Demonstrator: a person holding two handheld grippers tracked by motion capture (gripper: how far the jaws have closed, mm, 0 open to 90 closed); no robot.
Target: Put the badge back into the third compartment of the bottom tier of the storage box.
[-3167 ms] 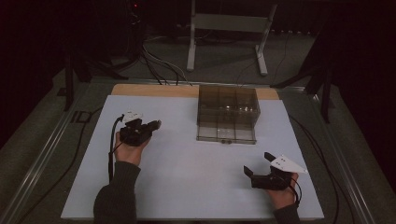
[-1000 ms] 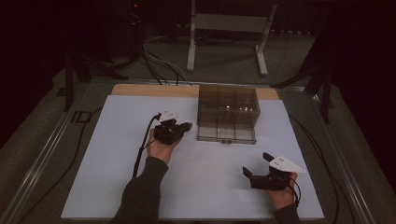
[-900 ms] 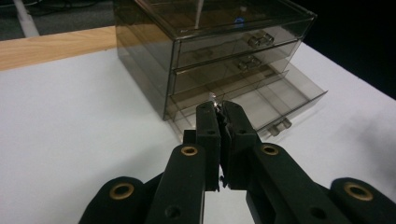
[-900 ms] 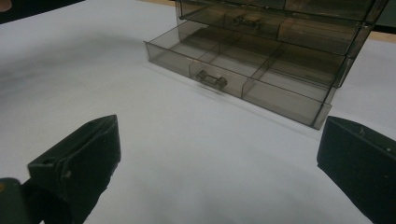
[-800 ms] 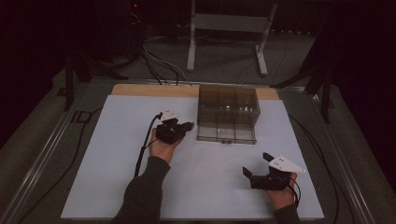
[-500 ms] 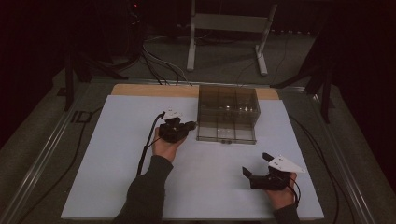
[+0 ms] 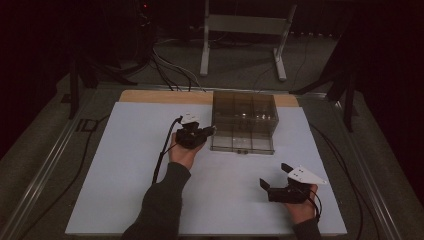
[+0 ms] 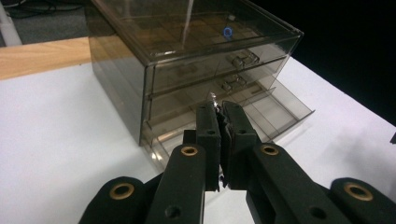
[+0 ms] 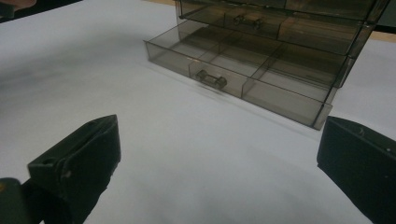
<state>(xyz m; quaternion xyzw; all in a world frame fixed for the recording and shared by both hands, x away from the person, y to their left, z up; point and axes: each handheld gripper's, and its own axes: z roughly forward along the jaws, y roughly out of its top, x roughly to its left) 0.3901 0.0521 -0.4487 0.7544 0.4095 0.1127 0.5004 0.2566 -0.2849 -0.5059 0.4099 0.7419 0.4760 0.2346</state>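
Note:
A smoky clear drawer cabinet (image 7: 243,112) stands at the back of the white board, its bottom drawer (image 7: 242,145) pulled out. My left gripper (image 7: 212,130) hovers at the cabinet's left front corner, over the left end of the open drawer. In the left gripper view its jaws (image 8: 218,109) are pressed together on a small thin thing with a shiny glint at the tips; what it is I cannot tell. The cabinet (image 8: 196,46) and drawer (image 8: 275,105) lie just beyond. My right gripper (image 7: 274,176) rests low at the front right, open and empty (image 9: 219,140), facing the drawer (image 9: 233,65).
The white board (image 7: 120,165) covers a wooden table (image 7: 160,96) with metal rails along the sides. Cables (image 7: 160,160) trail from the left gripper across the board. A metal stand (image 7: 245,30) and more cables lie on the floor beyond the table.
My left hand has travelled from the board's left side over to the cabinet's left front corner, creeping slightly right in the last second. The right hand has stayed put.

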